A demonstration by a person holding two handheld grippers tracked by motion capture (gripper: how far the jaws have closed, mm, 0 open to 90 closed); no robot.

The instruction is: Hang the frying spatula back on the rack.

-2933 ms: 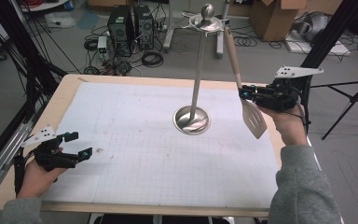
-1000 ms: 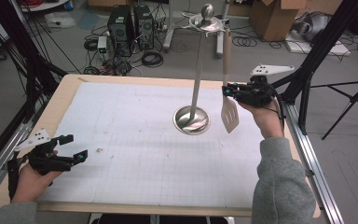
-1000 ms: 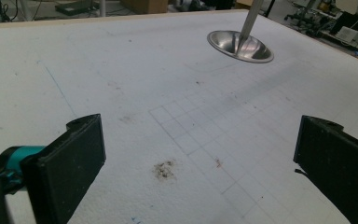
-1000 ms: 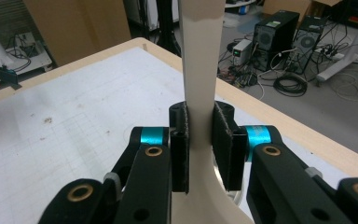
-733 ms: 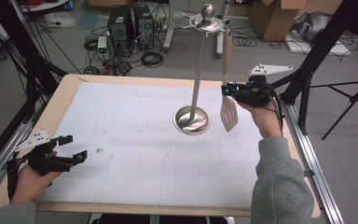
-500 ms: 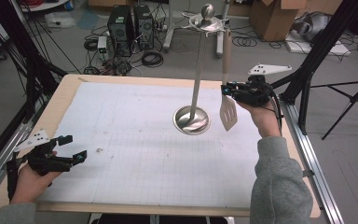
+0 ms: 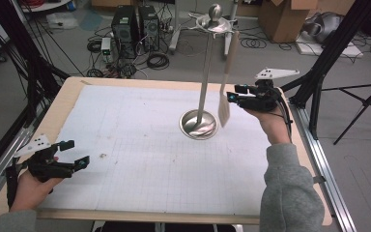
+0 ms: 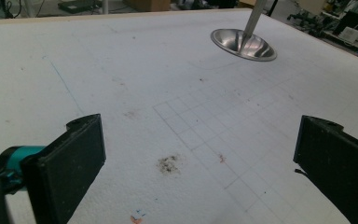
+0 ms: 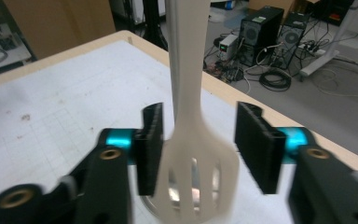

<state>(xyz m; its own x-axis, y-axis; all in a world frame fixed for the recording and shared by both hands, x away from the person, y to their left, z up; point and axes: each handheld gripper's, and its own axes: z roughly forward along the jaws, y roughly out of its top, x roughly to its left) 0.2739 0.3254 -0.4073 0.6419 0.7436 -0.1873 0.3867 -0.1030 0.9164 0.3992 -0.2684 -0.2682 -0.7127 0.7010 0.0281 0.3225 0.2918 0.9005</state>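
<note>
Two black jaws of the right gripper (image 9: 198, 149) stand apart on either side of a pale slotted spatula (image 9: 193, 172); they have just been opening, and the spatula's neck sits between them. A gap shows on the right-hand side, while the other pad is just beside the blade's edge; whether it touches I cannot tell. In the high view the right gripper (image 7: 232, 94) is level with the spatula (image 7: 224, 108), which hangs upright from the dish at the top of a metal stand (image 7: 203, 92), its blade just beside the stand's round base. The stand rises from the white gridded sheet on the table (image 7: 72, 89). Well apart, at the near left edge, the left gripper (image 7: 72, 154) rests low over the sheet, its jaws wide apart with nothing between them.
</note>
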